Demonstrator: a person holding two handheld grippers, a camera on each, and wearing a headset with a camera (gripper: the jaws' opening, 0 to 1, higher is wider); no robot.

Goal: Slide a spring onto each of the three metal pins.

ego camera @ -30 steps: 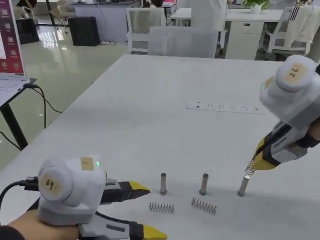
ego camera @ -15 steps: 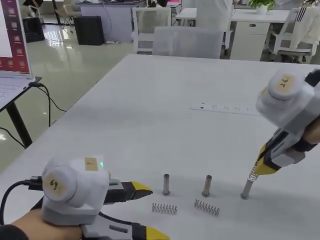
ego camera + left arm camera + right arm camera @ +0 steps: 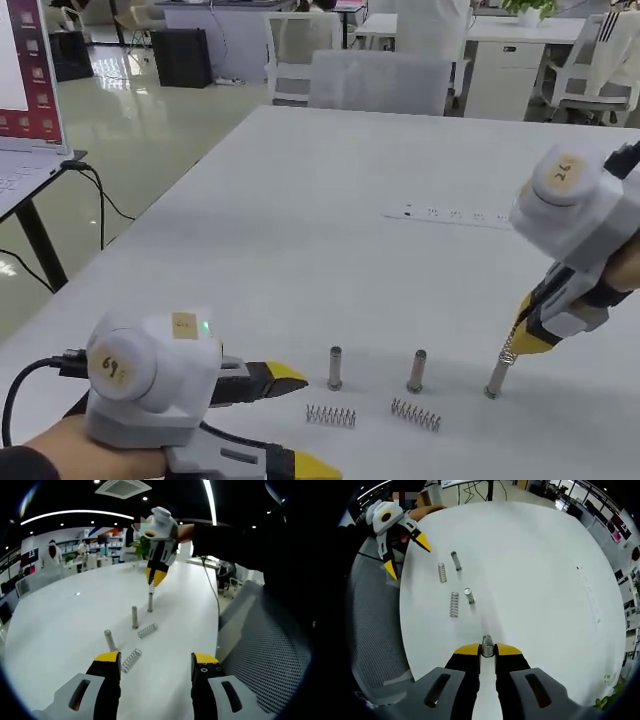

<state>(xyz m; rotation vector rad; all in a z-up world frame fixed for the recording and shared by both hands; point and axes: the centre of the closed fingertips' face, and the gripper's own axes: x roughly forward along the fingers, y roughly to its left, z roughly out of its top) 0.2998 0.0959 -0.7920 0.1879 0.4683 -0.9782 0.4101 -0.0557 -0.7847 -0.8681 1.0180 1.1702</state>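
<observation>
- Three pins stand upright in a row on the white worktop [image 3: 300, 220]: left pin [image 3: 335, 367], middle pin [image 3: 417, 370], right pin [image 3: 497, 378].
- Left and middle pins are bare (no coil on either).
- First loose spring [image 3: 331, 416] lies flat on the worktop just in front of the left pin, not touching it.
- Second loose spring [image 3: 415, 414] lies flat just in front of the middle pin, also apart from it.
- Right tongs [image 3: 487, 651] are clenched on the held spring [image 3: 508, 350], gripping it near its upper end, with the yellow tips pinched close on either side.
- Held spring hangs down from the tips at a slight tilt, and its lower end meets the top of the right pin. Whether the bottom coils are already over the pin cannot be told from these views.
- Left gripper view confirms the line-up, with the held spring directly above the far pin.
- Left tongs [image 3: 156, 658] are released, with the jaws wide apart and nothing between them.
- Left tongs sit low over the near edge of the worktop, pointing toward the left pin and the first loose spring (near both, touching neither).
- Power strip [image 3: 450, 215] lies further back on the worktop, well apart from the pins.
- Grey chair [image 3: 380, 85] stands at the far edge of the worktop.
</observation>
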